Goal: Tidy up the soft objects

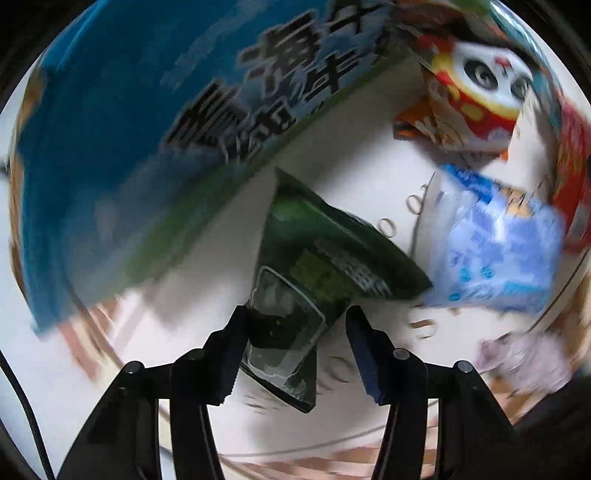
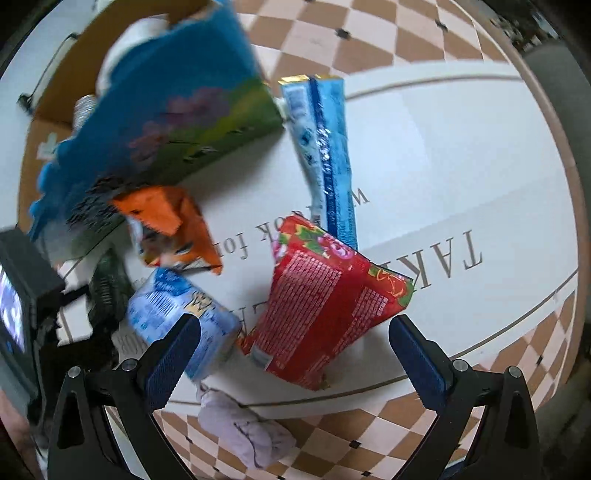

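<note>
Underfoot: checkered brown-and-cream floor (image 2: 424, 33) carrying a white lettered mat (image 2: 461, 158); snack packs lie across the mat, bare room toward its far edge. Left tongs (image 1: 295, 347), partly closed, with the dark green packet (image 1: 332, 251) between the pads; contact unclear through blur. Right tongs (image 2: 295, 354) spread wide above the red packet (image 2: 325, 302). Large blue bag (image 2: 166, 110) at the mat's left.

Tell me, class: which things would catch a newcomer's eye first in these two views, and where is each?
The big blue box fills the upper left of the left wrist view. Below it a dark green packet lies between the left gripper's jaws. In the right wrist view, a red packet lies on the white mat, between the open right gripper's jaws.
</note>
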Action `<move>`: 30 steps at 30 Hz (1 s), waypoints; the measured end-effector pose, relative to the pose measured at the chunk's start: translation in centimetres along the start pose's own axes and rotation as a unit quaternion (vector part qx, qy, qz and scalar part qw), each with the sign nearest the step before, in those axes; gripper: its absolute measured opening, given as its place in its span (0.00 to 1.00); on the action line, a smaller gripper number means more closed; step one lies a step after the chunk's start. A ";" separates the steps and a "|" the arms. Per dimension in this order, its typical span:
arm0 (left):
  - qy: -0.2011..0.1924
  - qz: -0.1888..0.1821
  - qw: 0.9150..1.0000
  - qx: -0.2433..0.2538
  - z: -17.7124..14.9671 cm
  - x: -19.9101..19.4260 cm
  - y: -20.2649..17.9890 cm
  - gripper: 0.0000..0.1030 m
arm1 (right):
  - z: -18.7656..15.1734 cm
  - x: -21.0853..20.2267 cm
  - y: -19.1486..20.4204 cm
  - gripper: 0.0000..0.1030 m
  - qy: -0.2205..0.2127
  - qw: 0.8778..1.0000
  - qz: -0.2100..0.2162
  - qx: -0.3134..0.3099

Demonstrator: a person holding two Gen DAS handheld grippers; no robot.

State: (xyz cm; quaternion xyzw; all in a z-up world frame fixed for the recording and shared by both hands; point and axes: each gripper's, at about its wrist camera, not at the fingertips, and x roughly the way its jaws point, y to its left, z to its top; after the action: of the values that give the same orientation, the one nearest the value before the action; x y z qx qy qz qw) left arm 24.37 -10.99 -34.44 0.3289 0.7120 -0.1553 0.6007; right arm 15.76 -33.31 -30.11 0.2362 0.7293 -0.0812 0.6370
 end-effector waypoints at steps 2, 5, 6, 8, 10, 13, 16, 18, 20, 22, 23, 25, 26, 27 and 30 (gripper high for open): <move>0.030 -0.052 0.995 -0.075 -0.5 -0.1 1.1 0.49 | 0.2 0.7 -0.4 1.00 0.007 1.000 0.002 0.017; 0.086 -0.162 0.963 -0.197 -2.2 0.6 2.6 0.49 | 0.5 1.7 -1.0 0.90 0.019 0.999 -0.002 0.031; 0.096 -0.184 0.952 -0.227 -2.7 0.7 2.9 0.49 | 0.5 1.9 -1.1 0.81 0.023 0.999 -0.008 0.027; 0.103 -0.222 0.928 -0.280 -3.9 1.0 3.4 0.49 | 0.4 2.5 -1.1 0.66 0.034 0.999 -0.021 0.013; 0.107 -0.250 0.911 -0.310 -4.7 1.0 3.4 0.49 | 0.0 2.7 -1.1 0.60 0.043 0.999 -0.025 -0.008; 0.105 -0.255 0.910 -0.309 -4.7 0.5 2.8 0.50 | -1.1 2.7 -0.9 0.56 0.058 0.995 -0.048 -0.060; 0.099 -0.209 0.932 -0.278 -4.1 -0.3 2.2 0.50 | -2.8 2.9 -1.1 0.55 0.088 0.988 -0.065 -0.107; 0.093 -0.179 0.944 -0.262 -3.6 -0.5 1.9 0.50 | -3.8 3.1 -1.4 0.55 0.103 0.983 -0.080 -0.129; 0.089 -0.167 0.947 -0.260 -3.2 -0.6 1.9 0.55 | -4.4 3.3 -1.8 0.56 0.108 0.982 -0.087 -0.129; 0.082 -0.168 0.945 -0.267 -3.0 -1.2 1.8 0.57 | -4.7 3.6 -2.4 0.59 0.110 0.983 -0.088 -0.120; 0.082 -0.165 0.946 -0.268 -2.8 -1.4 1.7 0.57 | -4.8 3.7 -2.8 0.60 0.110 0.984 -0.088 -0.111; 0.078 -0.161 0.947 -0.269 -3.8 -1.2 1.0 0.57 | -4.6 4.1 -3.1 0.61 0.110 0.985 -0.084 -0.099; 0.077 -0.159 0.947 -0.269 -4.5 -1.1 0.3 0.57 | -4.8 4.2 -3.2 0.61 0.111 0.986 -0.081 -0.096; 0.077 -0.160 0.946 -0.270 -5.5 0.0 0.6 0.57 | -5.0 4.3 -3.3 0.61 0.110 0.986 -0.080 -0.094; 0.078 -0.162 0.944 -0.277 -6.8 1.1 -0.1 0.51 | -5.6 4.4 -3.3 0.61 0.097 0.986 -0.091 -0.097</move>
State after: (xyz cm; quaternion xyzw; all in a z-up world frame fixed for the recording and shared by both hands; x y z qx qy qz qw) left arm 19.12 -6.54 -33.90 0.0416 0.8153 -0.0210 0.5771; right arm 8.95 -32.75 -33.97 0.1129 0.8106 -0.0439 0.5729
